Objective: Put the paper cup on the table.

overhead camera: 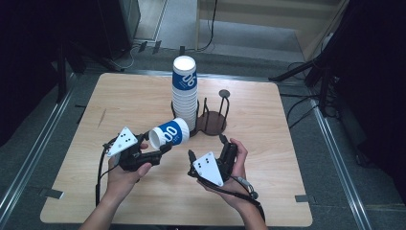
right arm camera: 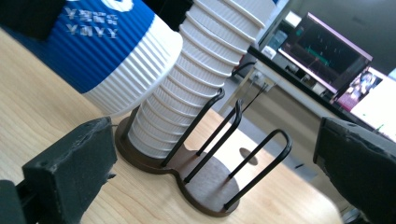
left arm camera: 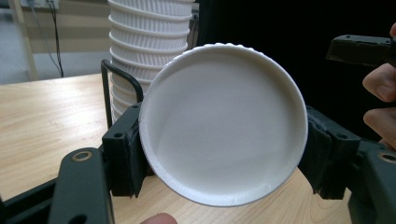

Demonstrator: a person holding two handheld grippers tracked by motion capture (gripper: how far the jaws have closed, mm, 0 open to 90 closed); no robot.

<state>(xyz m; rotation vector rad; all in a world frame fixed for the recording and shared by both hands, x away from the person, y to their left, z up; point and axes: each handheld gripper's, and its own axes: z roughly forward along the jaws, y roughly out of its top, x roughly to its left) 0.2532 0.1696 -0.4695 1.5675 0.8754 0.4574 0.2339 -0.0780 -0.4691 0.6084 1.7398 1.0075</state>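
Observation:
A blue-and-white ribbed paper cup (overhead camera: 169, 133) lies on its side above the table, and my left gripper (overhead camera: 154, 147) is shut on its bottom end. In the left gripper view the cup's round white bottom (left arm camera: 223, 123) sits squeezed between the two black pads (left arm camera: 122, 154). Behind it a tall stack of cups (overhead camera: 185, 91) stands in the left slot of a dark wire cup holder (overhead camera: 214, 122). My right gripper (overhead camera: 207, 147) hovers open just in front of the holder, with nothing between its jaws. Its view looks at the stack (right arm camera: 196, 79), the holder's base (right arm camera: 205, 184) and the held cup (right arm camera: 107, 51).
The holder's right slot (right arm camera: 247, 156) holds no cup. The wooden table (overhead camera: 268, 158) has free room on both sides. Dark stands and cables surround it on the floor. Lit monitors (right arm camera: 329, 51) stand beyond the table. The person's right hand (left arm camera: 380, 88) appears in the left gripper view.

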